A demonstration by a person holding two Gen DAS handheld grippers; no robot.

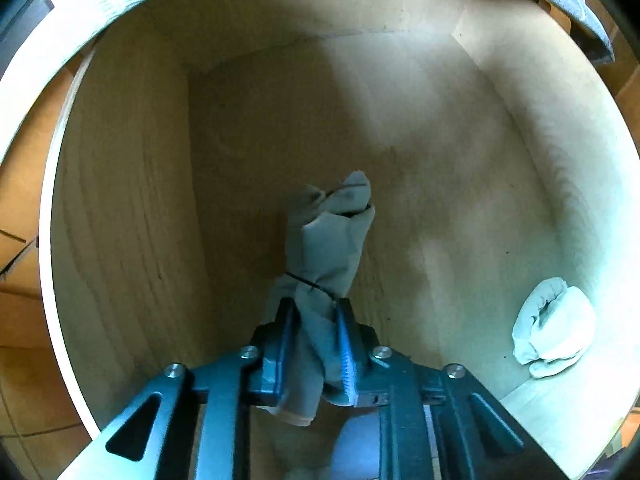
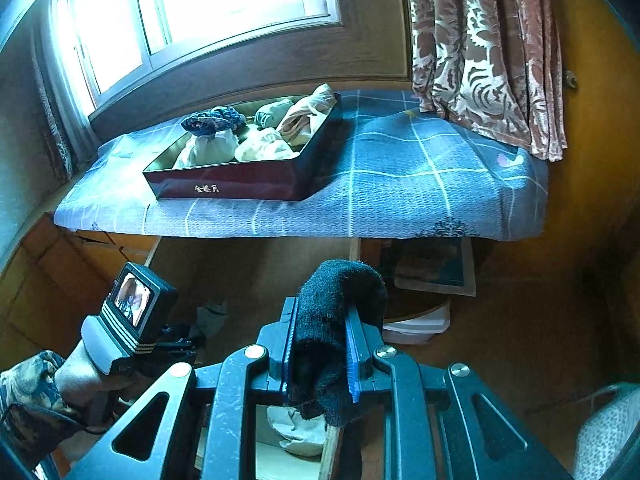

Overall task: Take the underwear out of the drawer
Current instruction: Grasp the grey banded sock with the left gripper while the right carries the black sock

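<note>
In the left wrist view I look steeply down into a pale wooden drawer [image 1: 128, 200]. My left gripper [image 1: 316, 306] is shut on a grey-green rolled piece of underwear [image 1: 326, 240], which sticks out past the fingertips with a thin dark band around it. A white rolled piece [image 1: 554, 326] lies in the drawer's right corner. In the right wrist view my right gripper [image 2: 320, 308] is shut on a black fuzzy garment [image 2: 340, 280], held above the drawer. The hand holding the left gripper [image 2: 80, 380] shows at lower left.
A dark red box [image 2: 240, 184] holding several rolled garments stands on a blue checked cover [image 2: 420, 168] under the window. A patterned curtain [image 2: 480, 60] hangs at the right. Flat items [image 2: 432, 276] lie under the covered ledge.
</note>
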